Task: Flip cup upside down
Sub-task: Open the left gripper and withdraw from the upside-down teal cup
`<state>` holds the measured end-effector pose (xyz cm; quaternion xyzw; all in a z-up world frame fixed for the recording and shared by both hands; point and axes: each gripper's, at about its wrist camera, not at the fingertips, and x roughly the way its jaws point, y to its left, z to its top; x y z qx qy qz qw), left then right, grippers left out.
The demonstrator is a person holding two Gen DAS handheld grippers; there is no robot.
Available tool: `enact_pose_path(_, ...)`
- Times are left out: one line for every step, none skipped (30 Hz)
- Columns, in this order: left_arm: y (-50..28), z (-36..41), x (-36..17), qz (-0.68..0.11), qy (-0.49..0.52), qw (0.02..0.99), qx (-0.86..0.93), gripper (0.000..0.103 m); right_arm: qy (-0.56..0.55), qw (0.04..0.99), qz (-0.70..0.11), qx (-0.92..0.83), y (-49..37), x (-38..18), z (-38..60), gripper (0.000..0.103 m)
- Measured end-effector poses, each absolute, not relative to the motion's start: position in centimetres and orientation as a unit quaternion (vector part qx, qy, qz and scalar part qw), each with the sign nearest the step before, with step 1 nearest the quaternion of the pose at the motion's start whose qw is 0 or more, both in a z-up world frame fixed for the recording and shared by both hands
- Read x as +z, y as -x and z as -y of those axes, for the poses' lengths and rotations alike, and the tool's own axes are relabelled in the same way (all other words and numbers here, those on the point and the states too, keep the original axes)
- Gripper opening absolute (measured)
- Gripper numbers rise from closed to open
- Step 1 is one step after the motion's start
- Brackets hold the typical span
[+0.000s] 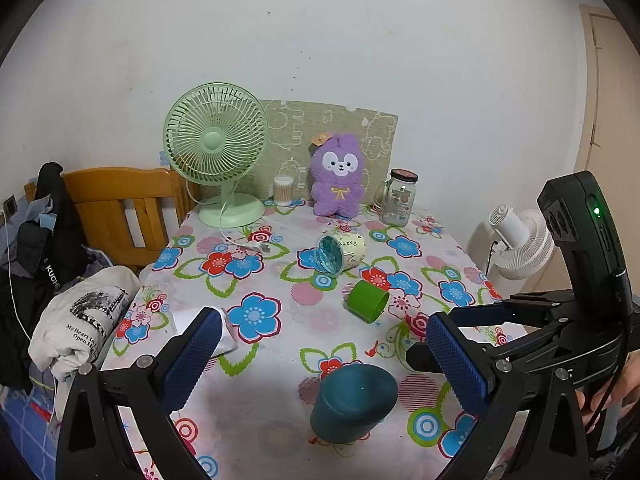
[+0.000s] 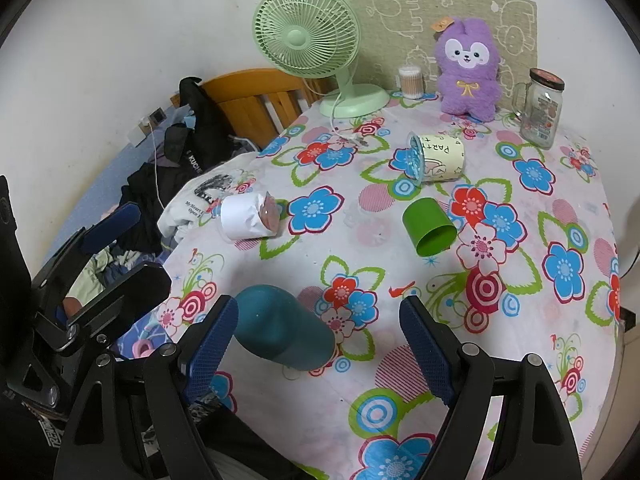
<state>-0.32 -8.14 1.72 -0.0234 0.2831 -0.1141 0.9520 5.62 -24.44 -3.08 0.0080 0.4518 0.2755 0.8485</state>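
Nearby, green cup (image 2: pixel 430 226) lies tipped, seemingly unobstructed.

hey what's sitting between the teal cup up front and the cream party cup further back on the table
The green cup, lying on its side, sits roughly between the teal cup and the cream party cup; otherwise only flowered tablecloth. The right wrist view shows it best.

A floral tablecloth (image 2: pixel 500 320) covers the table. At the back stand a green desk fan (image 1: pixel 216 148), a jar of cotton swabs (image 1: pixel 283 191), a purple plush toy (image 1: pixel 338 174) and a glass jar mug (image 1: pixel 398 197), before a patterned mat (image 1: pixel 360 120). Left lie a wooden bed frame (image 1: pixel 116 208) and heaped clothes (image 1: pixel 44 240); a white fan (image 1: pixel 524 244) stands right
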Motion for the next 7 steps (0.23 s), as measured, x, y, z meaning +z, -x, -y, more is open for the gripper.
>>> enact_pose_path(0.27, 8.13, 1.72, -0.283, 0.023, 0.952, -0.115, 0.103, -0.008, 0.849, -0.451, 0.275, -5.6, -3.08, 24.45, 0.085)
enact_pose_path(0.24, 8.17, 1.71, -0.283, 0.023, 0.952, -0.115, 0.103, -0.008, 0.849, -0.451, 0.276, -5.6, -3.1, 24.47, 0.085)
enact_pose_path(0.22, 8.17, 1.74, -0.283, 0.023, 0.952, -0.116, 0.103, -0.008, 0.849, -0.452, 0.275, -5.6, -3.11, 24.46, 0.085)
enact_pose_path(0.19, 8.18, 1.72, -0.283, 0.024, 0.952, -0.117, 0.103, -0.007, 0.849, -0.452, 0.273, -5.61, -3.13, 24.46, 0.085)
enact_pose_path(0.12, 8.22, 1.69, -0.283, 0.025, 0.952, -0.117, 0.103, -0.005, 0.849, -0.453, 0.272, -5.63, -3.08, 24.45, 0.085)
enact_pose_path(0.06, 8.24, 1.65, -0.284, 0.025, 0.951, -0.115, 0.103, -0.004, 0.849, -0.453, 0.272, -5.62, -3.01, 24.41, 0.085)
enact_pose_path(0.07, 8.24, 1.66, -0.285, 0.026, 0.951, -0.115, 0.103, -0.003, 0.849, -0.452, 0.272, -5.61, -2.98, 24.42, 0.085)
